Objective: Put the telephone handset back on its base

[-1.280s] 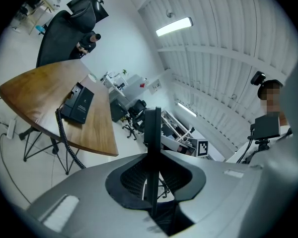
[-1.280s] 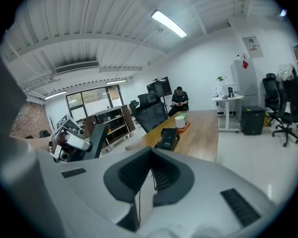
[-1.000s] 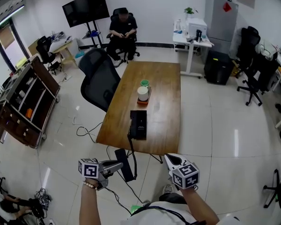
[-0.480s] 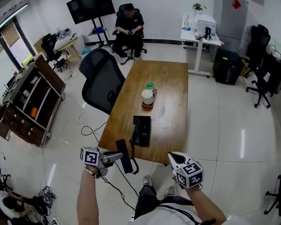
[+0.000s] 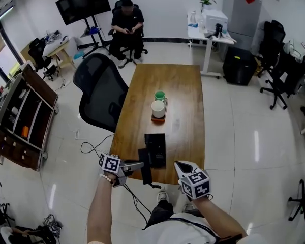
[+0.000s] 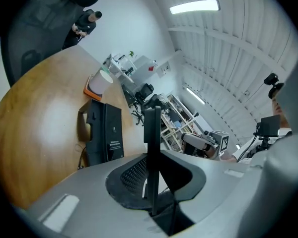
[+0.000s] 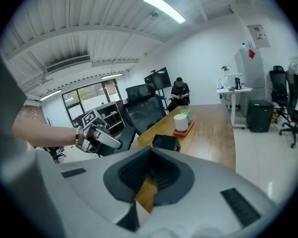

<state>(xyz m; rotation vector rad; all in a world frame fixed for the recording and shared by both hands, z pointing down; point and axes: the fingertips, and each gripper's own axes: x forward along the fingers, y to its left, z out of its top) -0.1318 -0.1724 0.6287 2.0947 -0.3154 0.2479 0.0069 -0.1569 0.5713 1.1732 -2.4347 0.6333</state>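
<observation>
The black telephone base (image 5: 155, 149) lies on the wooden table (image 5: 178, 85) near its near edge; the left gripper view also shows the base (image 6: 104, 135). My left gripper (image 5: 137, 165) is shut on the black handset (image 5: 145, 169), which it holds upright just left of the base at the table's edge. In the left gripper view the handset (image 6: 151, 133) stands as a thin black bar between the jaws. A black cord (image 5: 137, 202) hangs down from it. My right gripper (image 5: 180, 164) hovers shut and empty at the table's near edge, right of the base.
A white cup (image 5: 157, 108) and a green cup (image 5: 159, 95) stand on an orange tray mid-table. A black office chair (image 5: 99, 93) is at the table's left side. A person (image 5: 124, 27) sits beyond the far end. Shelving (image 5: 20, 121) stands at left.
Both grippers have moved forward to the table's near edge. The handset, earlier hanging below and short of the edge, is now beside the base.
</observation>
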